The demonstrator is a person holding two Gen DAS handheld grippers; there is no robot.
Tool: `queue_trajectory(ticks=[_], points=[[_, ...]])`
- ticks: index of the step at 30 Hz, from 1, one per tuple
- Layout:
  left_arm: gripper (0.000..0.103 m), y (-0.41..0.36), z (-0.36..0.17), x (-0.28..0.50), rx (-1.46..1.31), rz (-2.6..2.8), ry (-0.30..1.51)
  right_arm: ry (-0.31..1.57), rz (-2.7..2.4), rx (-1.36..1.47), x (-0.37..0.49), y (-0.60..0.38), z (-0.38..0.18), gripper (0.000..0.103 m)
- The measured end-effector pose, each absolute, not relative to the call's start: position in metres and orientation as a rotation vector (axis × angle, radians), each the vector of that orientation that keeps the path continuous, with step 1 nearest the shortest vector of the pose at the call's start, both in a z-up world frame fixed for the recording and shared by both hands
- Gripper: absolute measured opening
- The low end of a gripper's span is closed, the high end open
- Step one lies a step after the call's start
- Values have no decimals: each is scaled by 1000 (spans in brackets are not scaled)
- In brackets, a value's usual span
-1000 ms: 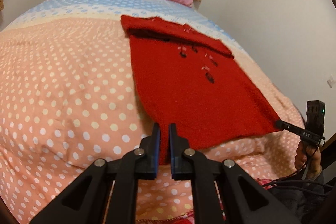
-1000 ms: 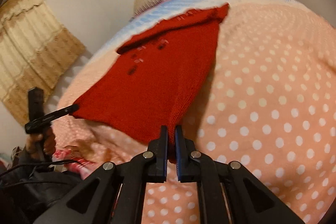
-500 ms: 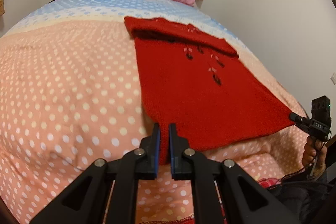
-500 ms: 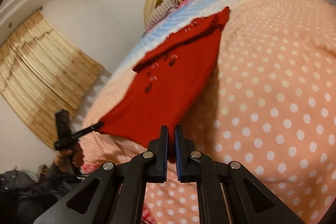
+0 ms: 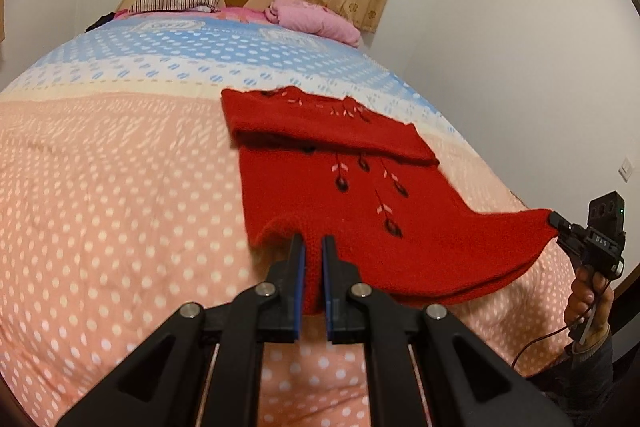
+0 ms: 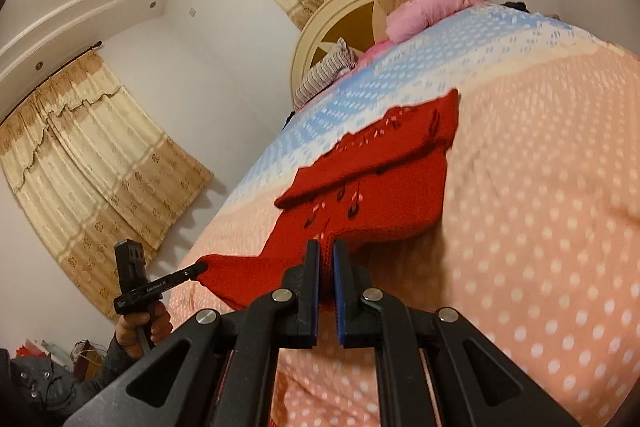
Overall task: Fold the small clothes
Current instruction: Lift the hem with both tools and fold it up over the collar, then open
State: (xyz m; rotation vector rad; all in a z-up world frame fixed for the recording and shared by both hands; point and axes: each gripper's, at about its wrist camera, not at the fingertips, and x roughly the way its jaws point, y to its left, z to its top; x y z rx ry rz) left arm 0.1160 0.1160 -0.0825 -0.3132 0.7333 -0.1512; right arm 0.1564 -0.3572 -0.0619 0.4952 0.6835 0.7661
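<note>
Writing is scarce and mostly unreadable. In the left wrist view the other tool's black body carries small pale lettering that looks like "DAS"; in the right wrist view the other tool's slim bar has a short pale word, too blurred to read.

The left gripper (image 5: 313, 269) has its blue-lined black fingers (image 5: 298, 279) closed on a corner of the hem of the red knitted sweater with dark bead-and-leaf embroidery (image 5: 352, 203), a narrow strip of knit showing between them. That corner is raised off the peach polka-dot bedspread (image 5: 112, 211), and the fabric bulges up just beyond the fingertips. The right gripper (image 6: 326, 287) is likewise clamped on the opposite hem corner, with red knit pinched between its blue-lined fingers (image 6: 342, 299).

From the left wrist view, the right gripper appears at the far right edge, its tip touching the sweater's pointed corner; a bare hand (image 5: 592, 291) grips the handle below it, knuckles outward, with a thin cable trailing down. From the right wrist view, the left tool sits at lower left, held upright in a fist (image 6: 144, 323) with a dark sleeve beneath it.

The sweater's upper part lies flat on the bed, a folded band across it near the blue-and-white section of the spread (image 5: 192, 55). Its hem hangs stretched between the two tools, sagging in the middle.
</note>
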Motion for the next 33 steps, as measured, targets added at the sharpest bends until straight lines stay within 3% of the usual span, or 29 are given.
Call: queue_trajectory(ticks=[21, 33], points=[[8, 147, -27, 234, -326, -153, 645, 572, 718, 445, 270, -323, 13, 6], [8, 157, -37, 304, -306, -110, 643, 617, 646, 435, 350, -306, 3, 6]])
